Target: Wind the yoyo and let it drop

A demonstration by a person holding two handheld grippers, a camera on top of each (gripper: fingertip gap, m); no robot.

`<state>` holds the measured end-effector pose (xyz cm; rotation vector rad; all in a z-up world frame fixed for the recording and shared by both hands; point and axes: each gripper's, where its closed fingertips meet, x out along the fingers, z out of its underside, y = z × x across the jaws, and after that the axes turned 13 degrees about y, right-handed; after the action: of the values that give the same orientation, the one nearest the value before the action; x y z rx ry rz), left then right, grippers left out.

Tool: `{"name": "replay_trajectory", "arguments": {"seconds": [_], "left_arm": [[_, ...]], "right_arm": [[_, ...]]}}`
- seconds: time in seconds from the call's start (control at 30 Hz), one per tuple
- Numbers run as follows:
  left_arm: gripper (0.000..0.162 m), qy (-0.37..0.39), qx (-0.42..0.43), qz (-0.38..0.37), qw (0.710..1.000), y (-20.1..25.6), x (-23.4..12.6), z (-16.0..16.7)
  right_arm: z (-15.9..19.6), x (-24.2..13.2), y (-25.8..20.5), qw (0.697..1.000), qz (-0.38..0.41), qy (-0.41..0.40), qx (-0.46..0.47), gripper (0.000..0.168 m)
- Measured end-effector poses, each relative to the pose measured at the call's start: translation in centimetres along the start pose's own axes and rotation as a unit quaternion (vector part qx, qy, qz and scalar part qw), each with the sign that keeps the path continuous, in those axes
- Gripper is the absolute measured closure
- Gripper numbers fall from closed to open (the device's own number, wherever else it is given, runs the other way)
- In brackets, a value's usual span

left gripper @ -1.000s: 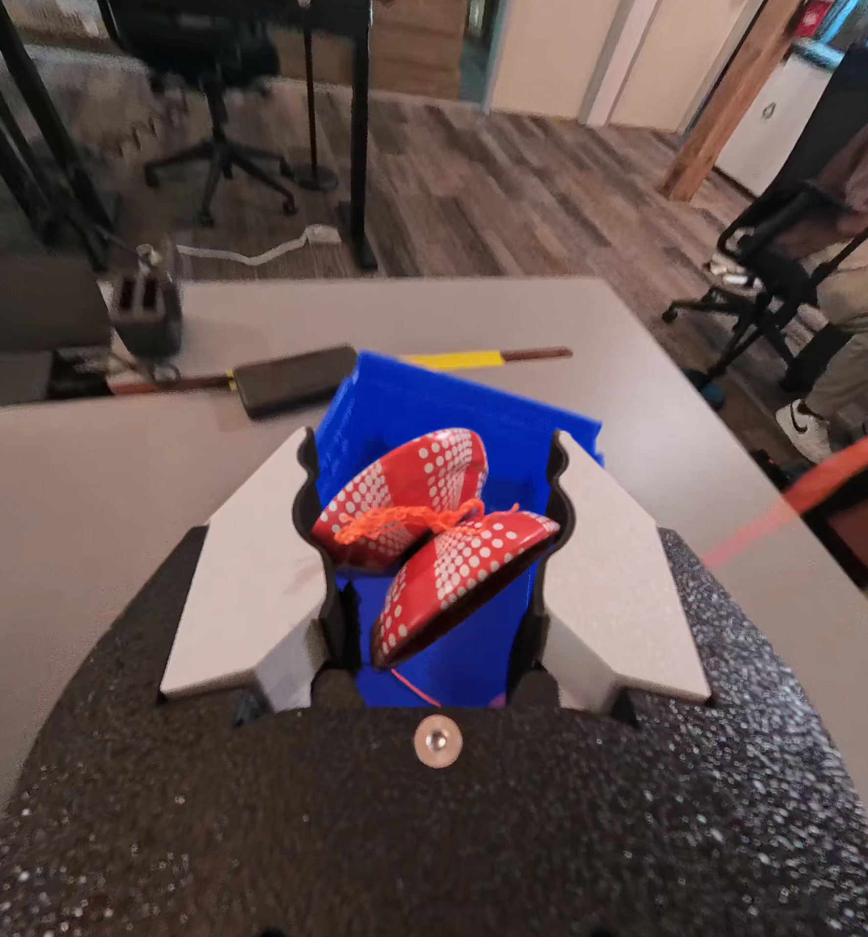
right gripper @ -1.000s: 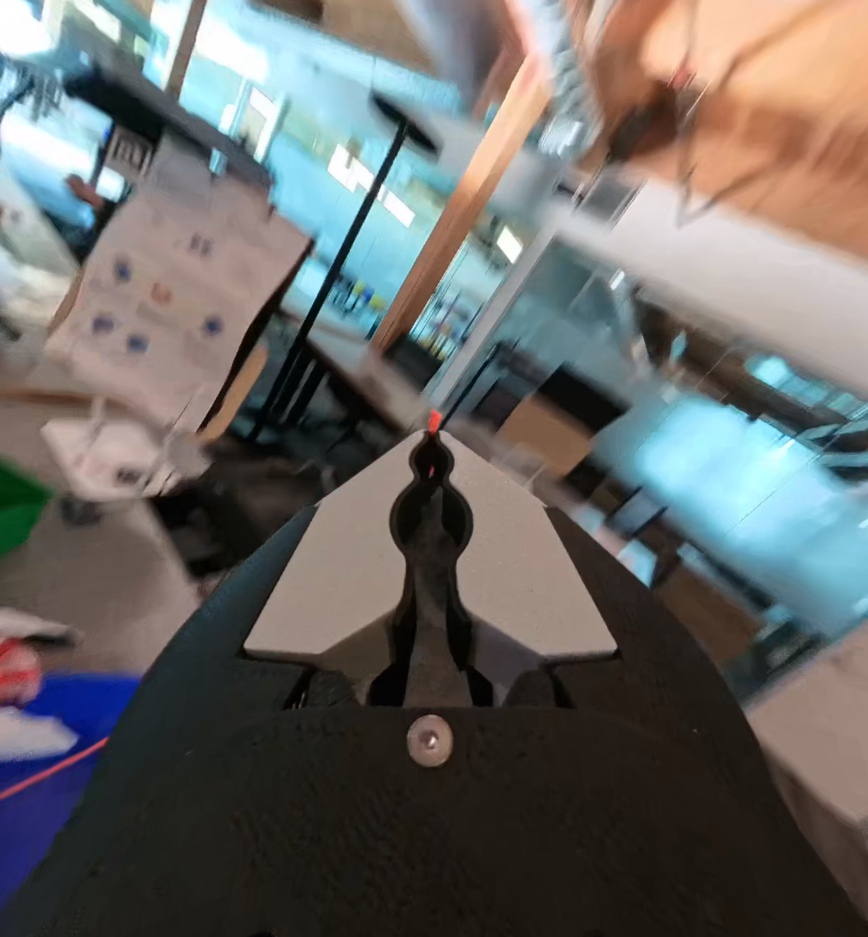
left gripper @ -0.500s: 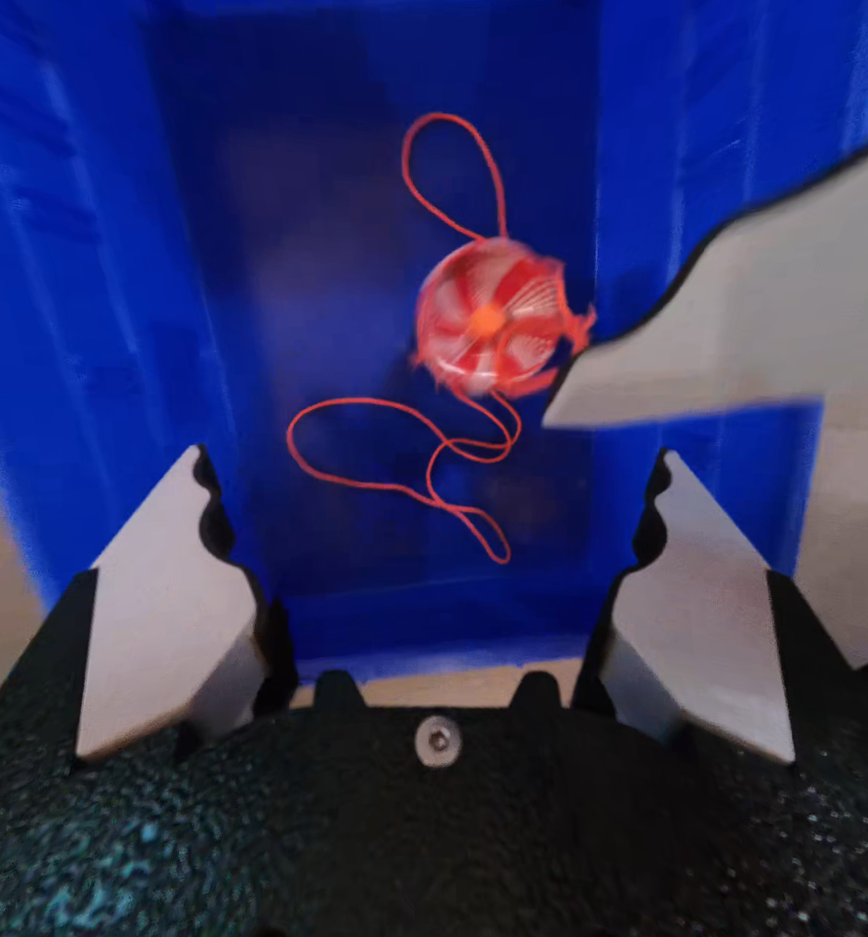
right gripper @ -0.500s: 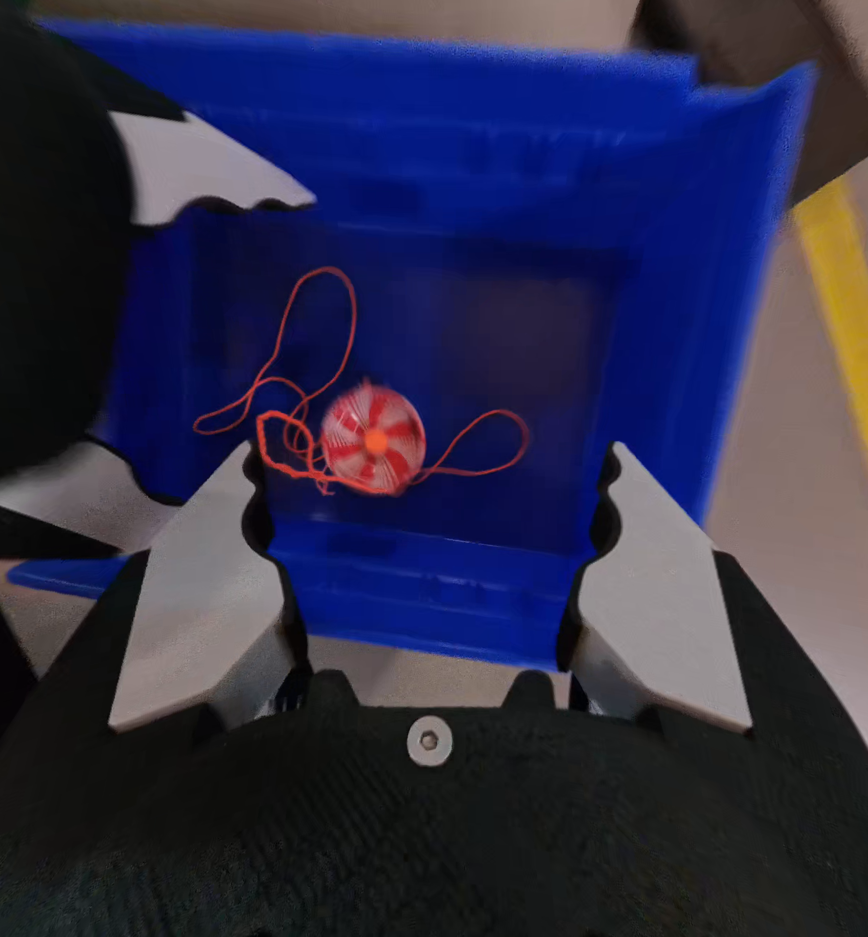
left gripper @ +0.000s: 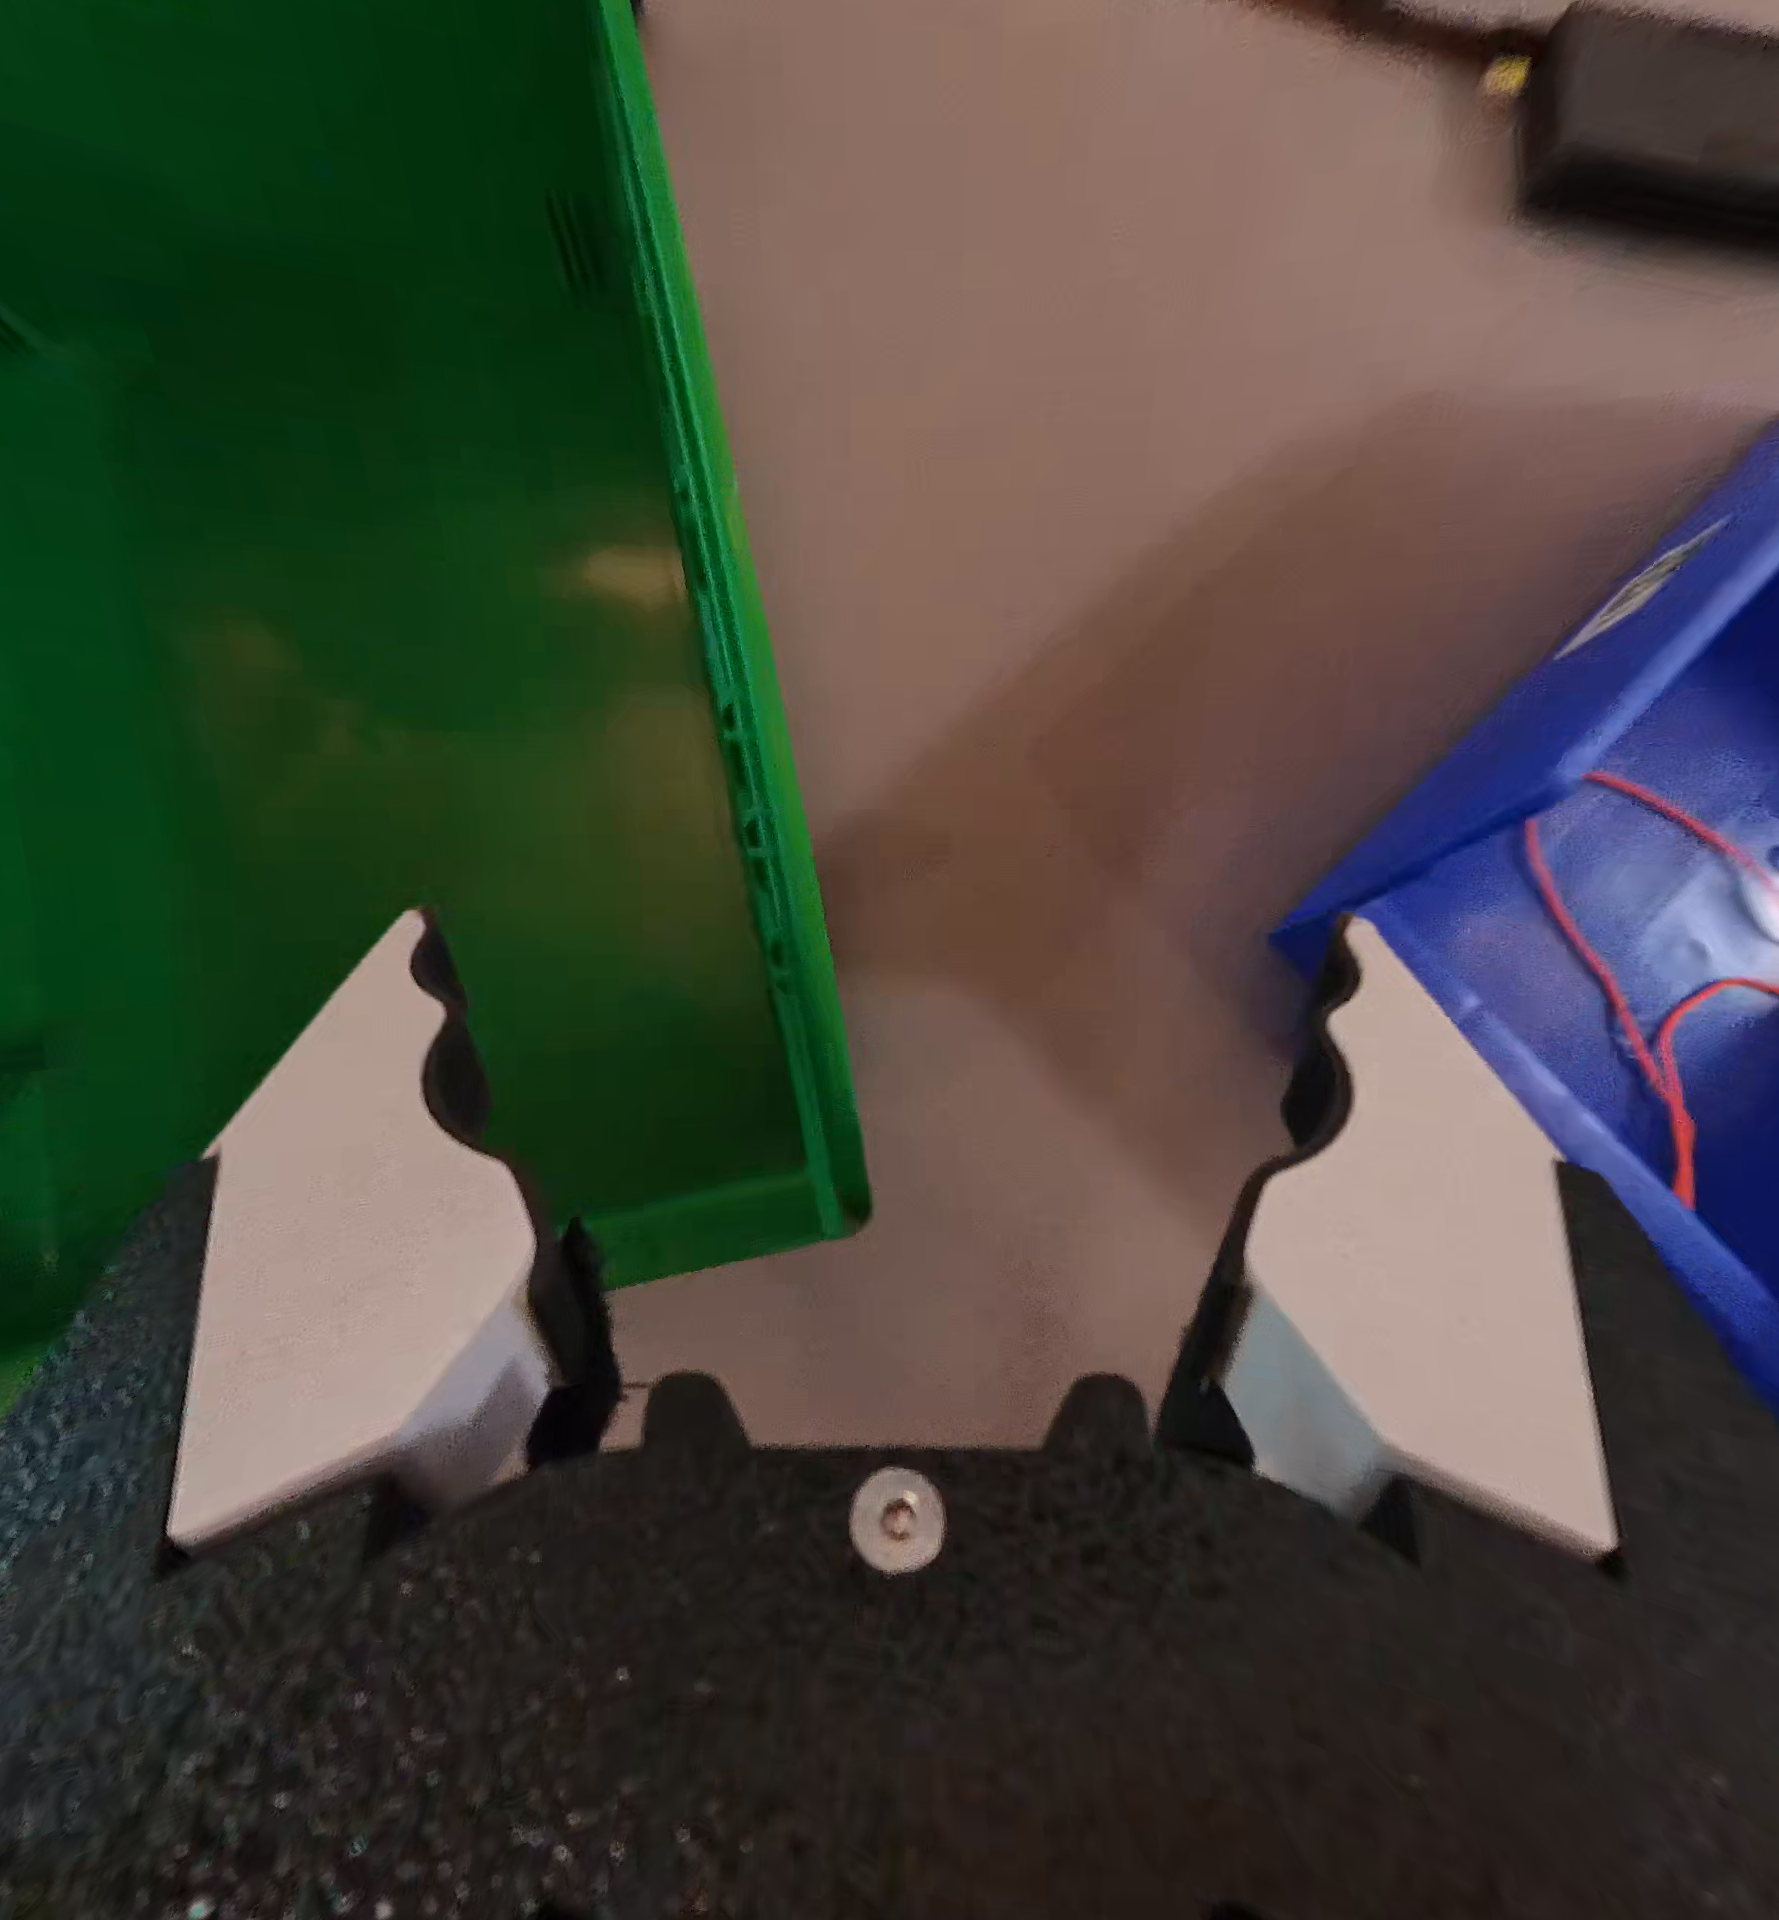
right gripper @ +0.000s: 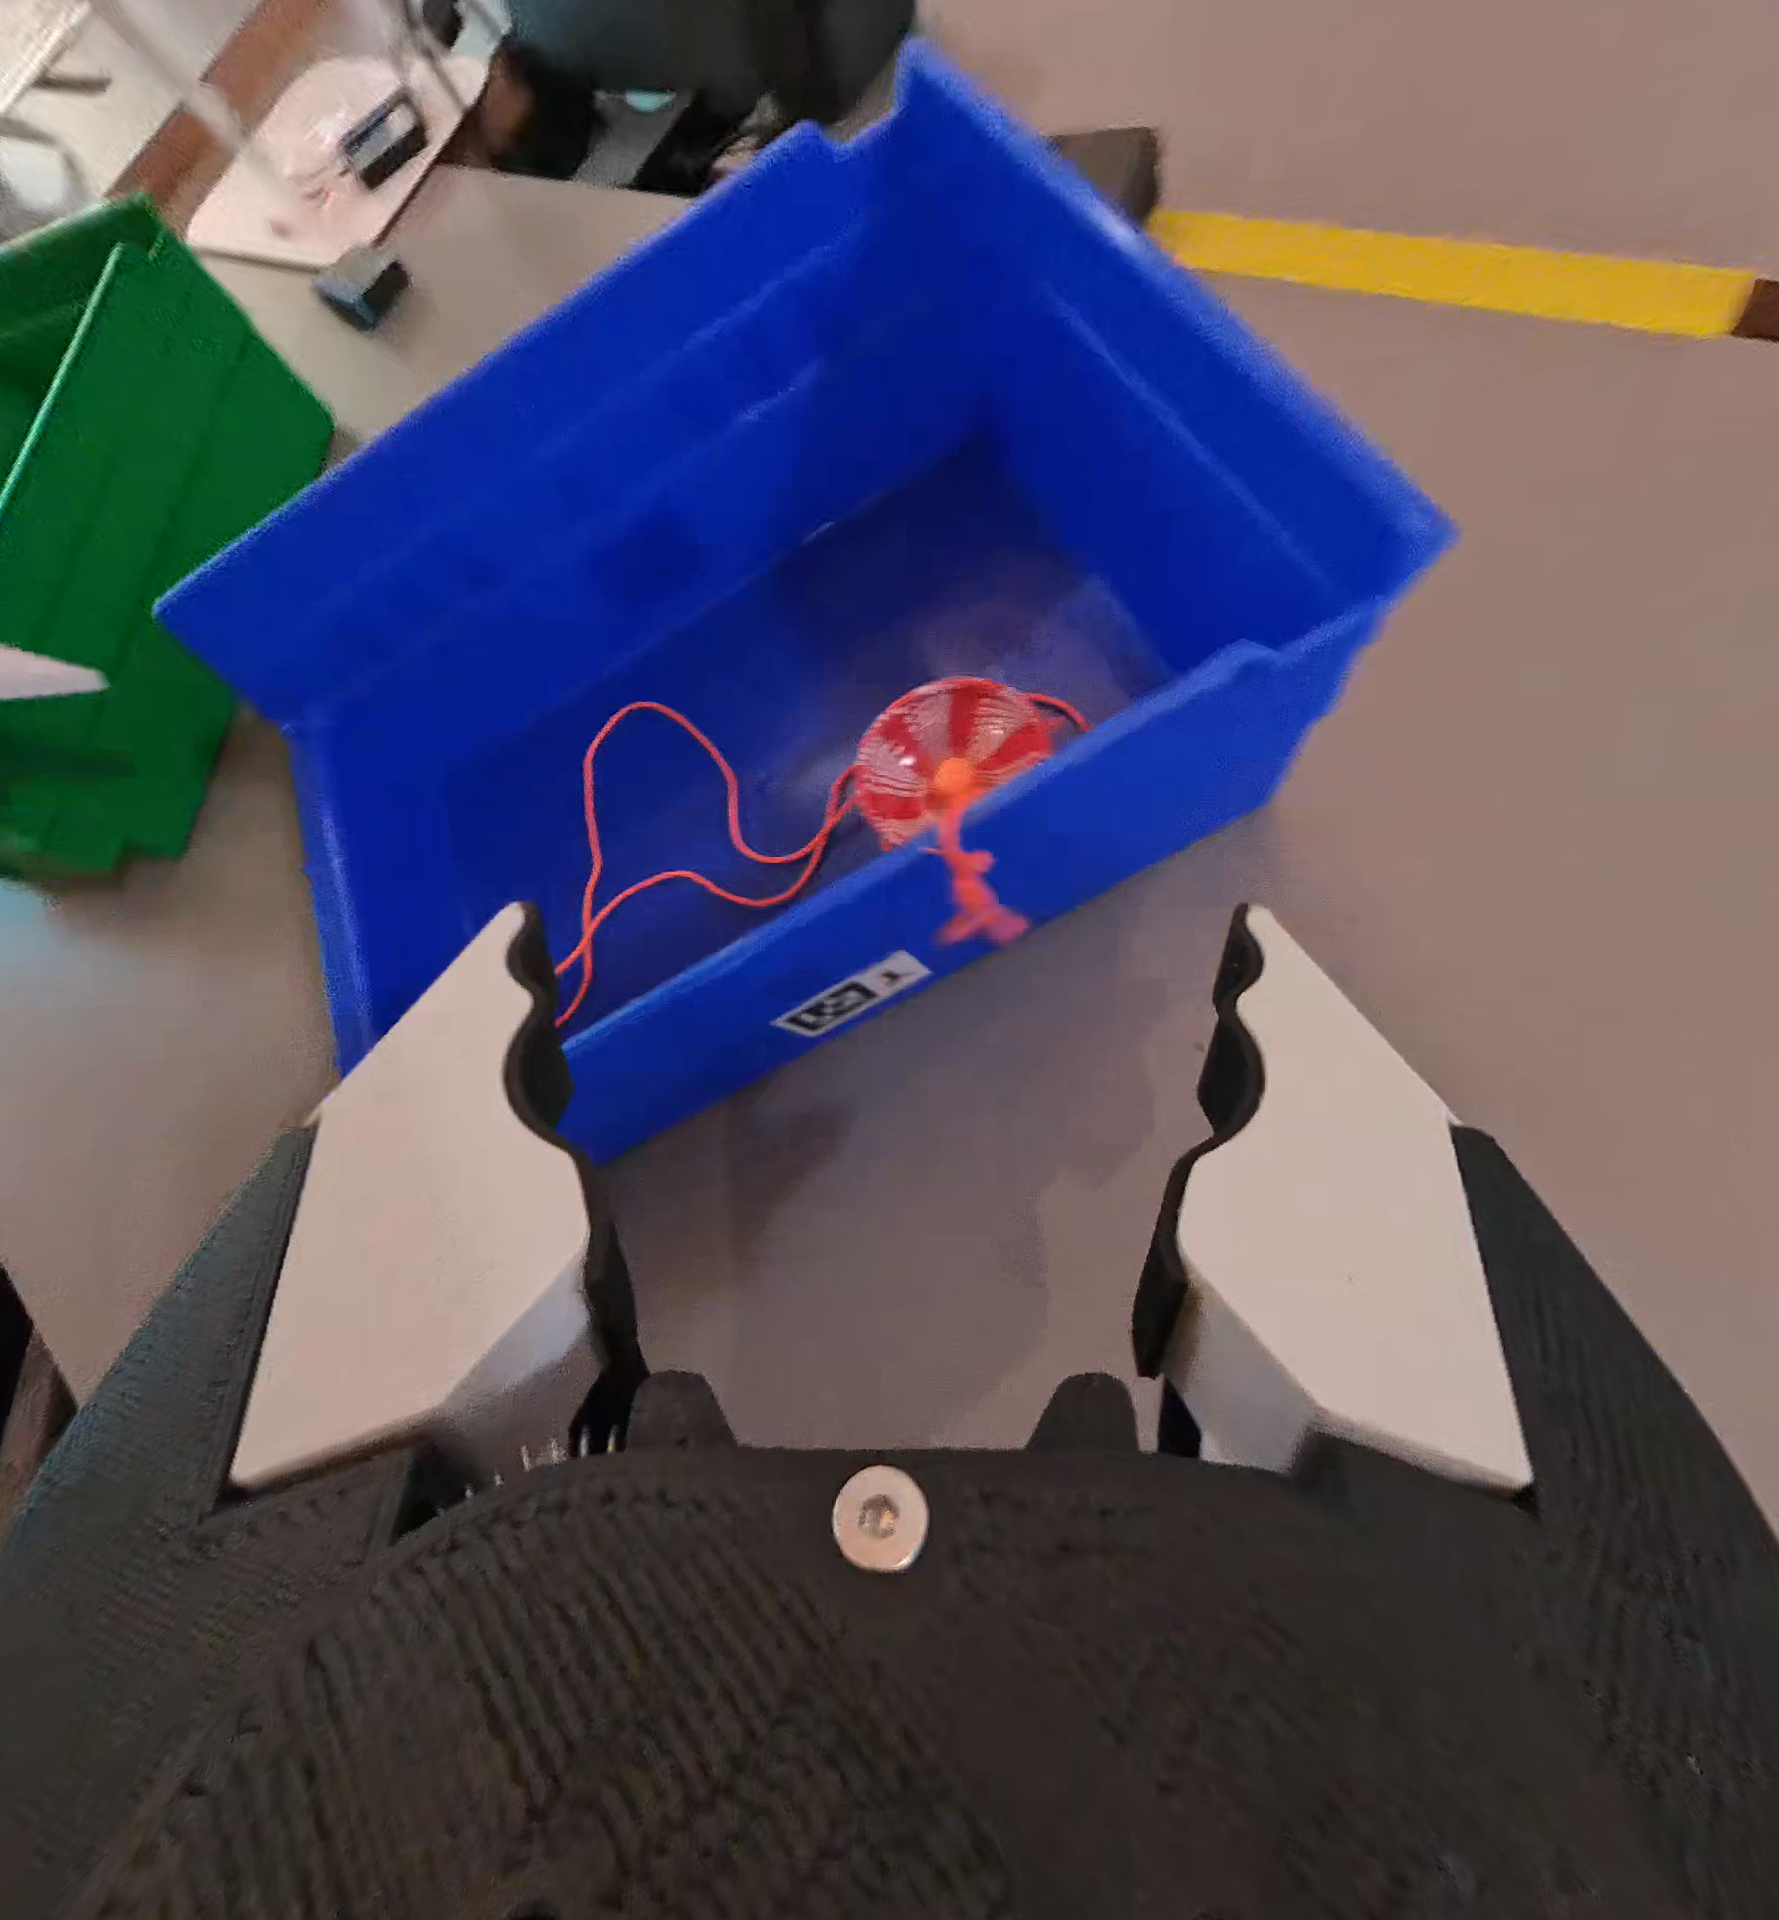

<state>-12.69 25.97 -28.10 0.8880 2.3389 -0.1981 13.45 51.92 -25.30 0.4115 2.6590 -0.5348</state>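
Right now the yoyo [right gripper: 952,764] is lying inside the blue bin [right gripper: 1217,364], red with pale stripes, sitting close against the bin's near wall. Its orange-red string [right gripper: 656,821] is looping loose over the bin floor, and a knotted end is hanging over that wall to the outside. All this is showing in the right wrist view only.

The right gripper [right gripper: 880,925] is hovering over the table [right gripper: 1591,727], just in front of the bin, fingers spread wide and gripping nothing. At that view's left edge a pale fingertip of the other gripper is poking in, over the green bin [right gripper: 85,447].

The left wrist view is missing the yoyo body; it is catching only a corner of the blue bin [left gripper: 1612,727] with some string [left gripper: 1633,1008] on its floor. The left gripper [left gripper: 885,925] is also standing wide apart and empty, pointing down at bare table [left gripper: 1072,520] between the green bin [left gripper: 345,520] and the blue one. A dark flat device [left gripper: 1695,156] is lying blurred at the top right.

The tabletop is looking matte grey-beige. In the right view a yellow strip [right gripper: 1436,270] is running along a seam past the blue bin, and beyond the table's far edge there are blurry dark shapes and pale furniture, too blurred to identify.
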Motion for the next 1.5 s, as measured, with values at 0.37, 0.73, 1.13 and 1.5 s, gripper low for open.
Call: {"name": "replay_trajectory", "arguments": {"seconds": [0.37, 0.73, 1.13, 1.5], "left_arm": [[0.013, 0.092, 0.047, 0.117, 0.988, 10.2, -2.1, -3.2], [0.013, 0.117, 0.177, -0.043, 0.976, 8.2, -3.8, -4.4], [0.121, -0.035, -0.009, 0.009, 0.999, -0.4, 1.5, 2.4], [0.156, 0.151, 0.098, -0.081, 0.98, -2.2, -12.0, 1.0]], "right_arm": [[-8.0, 2.6, -4.3, 0.956, -0.121, 0.025, -0.267, 0.037], [-4.5, -0.3, 1.8, 0.996, -0.081, -0.03, 0.023, 0.052], [3.0, 2.1, -3.9, 1.0, 0.004, 0.007, -0.011, 0.08], [1.3, 6.3, -7.7, 0.999, -0.009, 0.01, -0.039, 0.132]]}}
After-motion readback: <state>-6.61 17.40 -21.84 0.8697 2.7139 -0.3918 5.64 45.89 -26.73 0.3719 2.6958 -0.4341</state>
